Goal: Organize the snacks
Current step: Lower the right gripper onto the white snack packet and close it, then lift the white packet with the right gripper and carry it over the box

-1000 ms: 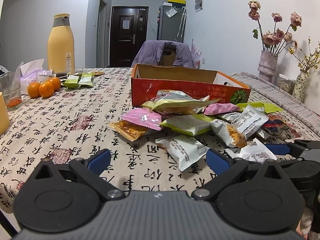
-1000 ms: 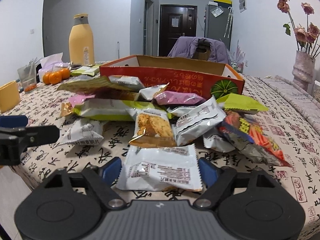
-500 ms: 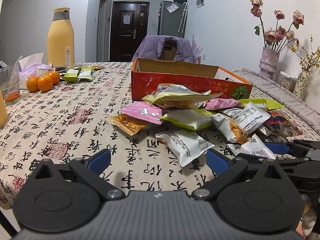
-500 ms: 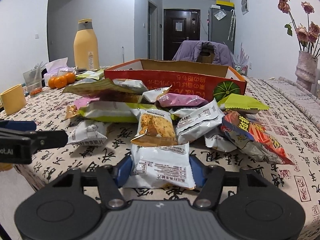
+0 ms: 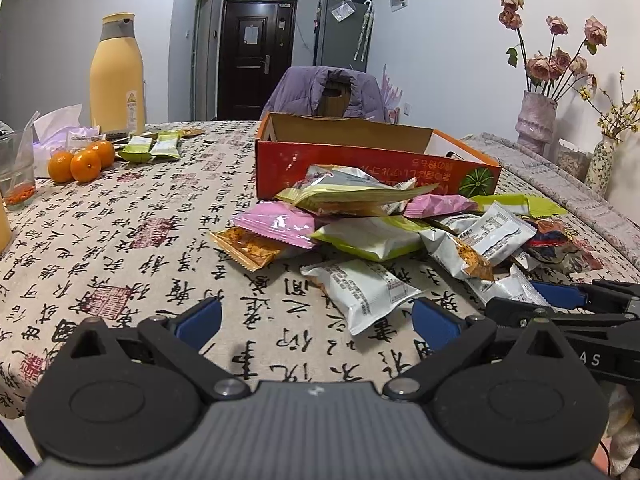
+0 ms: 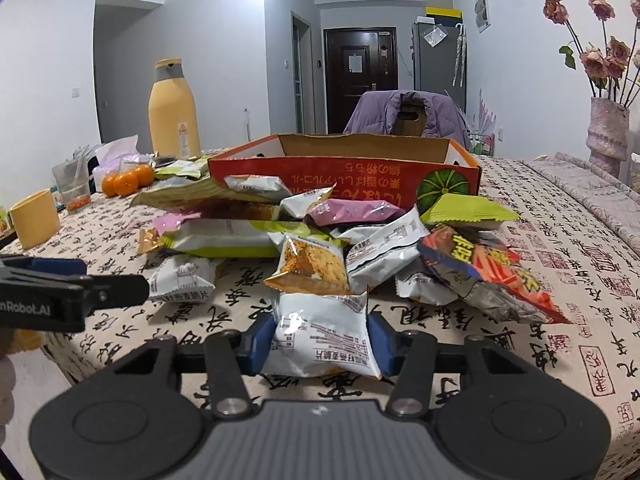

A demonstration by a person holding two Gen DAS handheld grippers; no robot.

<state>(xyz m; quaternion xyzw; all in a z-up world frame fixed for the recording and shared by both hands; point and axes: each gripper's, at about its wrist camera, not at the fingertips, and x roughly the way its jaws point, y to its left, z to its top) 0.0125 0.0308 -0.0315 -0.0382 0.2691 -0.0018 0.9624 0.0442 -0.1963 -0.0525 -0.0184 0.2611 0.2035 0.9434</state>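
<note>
A heap of snack packets (image 5: 372,232) lies on the patterned tablecloth in front of an open orange cardboard box (image 5: 376,168); the box (image 6: 344,176) also fills the middle of the right wrist view. My right gripper (image 6: 320,340) is closing its jaws on a white snack packet (image 6: 324,332) at the near edge of the heap, and the blue pads press into its crumpled sides. My left gripper (image 5: 318,322) hovers open over the cloth, with another white packet (image 5: 360,288) lying just beyond its fingertips. Each gripper shows at the side of the other's view.
At the table's far left stand a tall yellow bottle (image 5: 116,76), oranges (image 5: 80,160), two green packets (image 5: 150,148) and a glass cup (image 5: 16,172). A yellow mug (image 6: 34,218) sits near the left edge. A vase of dried roses (image 5: 538,120) and a jacket-draped chair (image 5: 328,92) stand behind.
The right jaws have narrowed from wide open until they squeeze the white packet. The left gripper has stayed open and in place.
</note>
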